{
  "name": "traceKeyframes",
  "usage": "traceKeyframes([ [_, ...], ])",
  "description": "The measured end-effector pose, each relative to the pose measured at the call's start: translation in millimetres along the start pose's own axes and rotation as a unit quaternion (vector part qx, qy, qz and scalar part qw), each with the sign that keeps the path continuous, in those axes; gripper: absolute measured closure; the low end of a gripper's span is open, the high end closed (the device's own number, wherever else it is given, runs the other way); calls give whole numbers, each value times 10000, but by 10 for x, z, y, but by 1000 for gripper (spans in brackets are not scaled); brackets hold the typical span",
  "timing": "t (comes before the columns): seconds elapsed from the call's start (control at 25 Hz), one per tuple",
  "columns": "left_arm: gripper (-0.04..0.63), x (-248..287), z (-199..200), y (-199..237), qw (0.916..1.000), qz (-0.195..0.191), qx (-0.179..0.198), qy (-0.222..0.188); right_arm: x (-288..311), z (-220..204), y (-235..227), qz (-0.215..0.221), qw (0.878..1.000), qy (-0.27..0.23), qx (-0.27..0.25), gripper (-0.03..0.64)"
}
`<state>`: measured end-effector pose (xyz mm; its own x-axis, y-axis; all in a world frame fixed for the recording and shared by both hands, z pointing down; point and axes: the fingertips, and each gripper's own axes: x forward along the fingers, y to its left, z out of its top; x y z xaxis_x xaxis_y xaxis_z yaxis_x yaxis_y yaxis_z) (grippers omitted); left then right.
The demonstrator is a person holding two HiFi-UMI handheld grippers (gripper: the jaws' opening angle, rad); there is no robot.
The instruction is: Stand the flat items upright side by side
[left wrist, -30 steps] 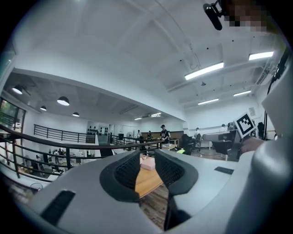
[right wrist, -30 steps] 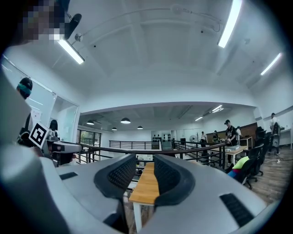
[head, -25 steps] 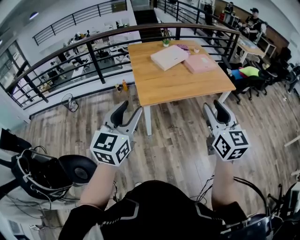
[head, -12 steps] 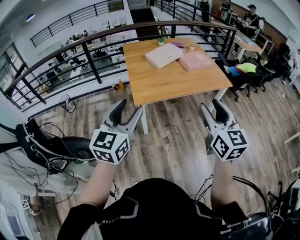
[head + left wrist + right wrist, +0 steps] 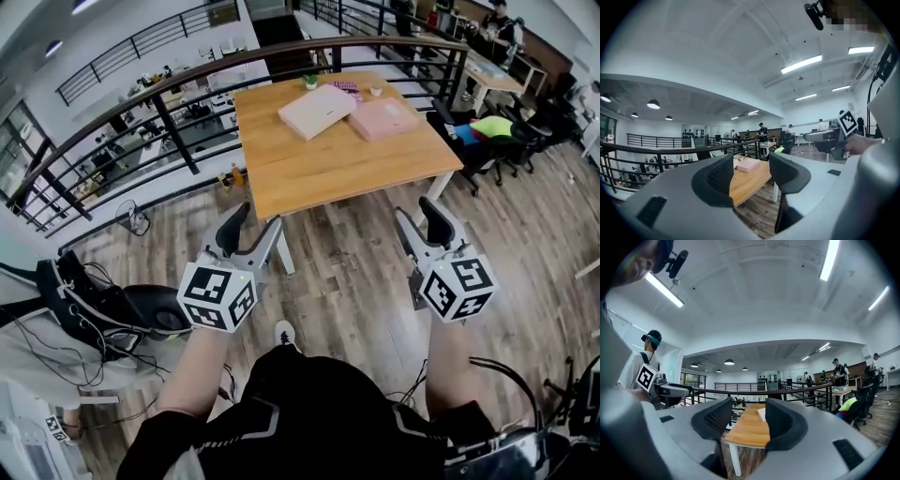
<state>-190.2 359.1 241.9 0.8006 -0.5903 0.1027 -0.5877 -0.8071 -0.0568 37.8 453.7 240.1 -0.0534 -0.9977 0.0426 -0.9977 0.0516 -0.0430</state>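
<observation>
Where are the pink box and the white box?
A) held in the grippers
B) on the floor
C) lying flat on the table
C: the white box and the pink box both lie flat, side by side, on the far part of the table.

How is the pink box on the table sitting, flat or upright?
Flat: the pink box lies broad side down on the table, beside the white box.

white box [image 5: 317,111] and pink box [image 5: 384,119] flat on wooden table [image 5: 328,173], left claw [image 5: 255,221], right claw [image 5: 418,214], empty, just opened wider
</observation>
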Motion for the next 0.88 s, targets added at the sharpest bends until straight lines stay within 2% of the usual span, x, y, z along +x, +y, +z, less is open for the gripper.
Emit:
traceKeyframes([
  [0.12, 344, 192, 61, 154, 10000, -81, -26, -44, 182, 69, -48, -75, 10000, 3, -24, 385],
  [0.32, 344, 816, -67, 426, 9997, -210, -61, -114, 683, -57, -347, -195, 9998, 59, -60, 387],
  [0.64, 344, 1549, -35, 1193, 9993, -347, -122, -119, 1626, 25, -504, -368, 9992, 141, -31, 387],
  [0.88, 344, 1854, 28, 1672, 9990, -384, -196, -114, 2140, 91, -453, -354, 9990, 252, -78, 387],
])
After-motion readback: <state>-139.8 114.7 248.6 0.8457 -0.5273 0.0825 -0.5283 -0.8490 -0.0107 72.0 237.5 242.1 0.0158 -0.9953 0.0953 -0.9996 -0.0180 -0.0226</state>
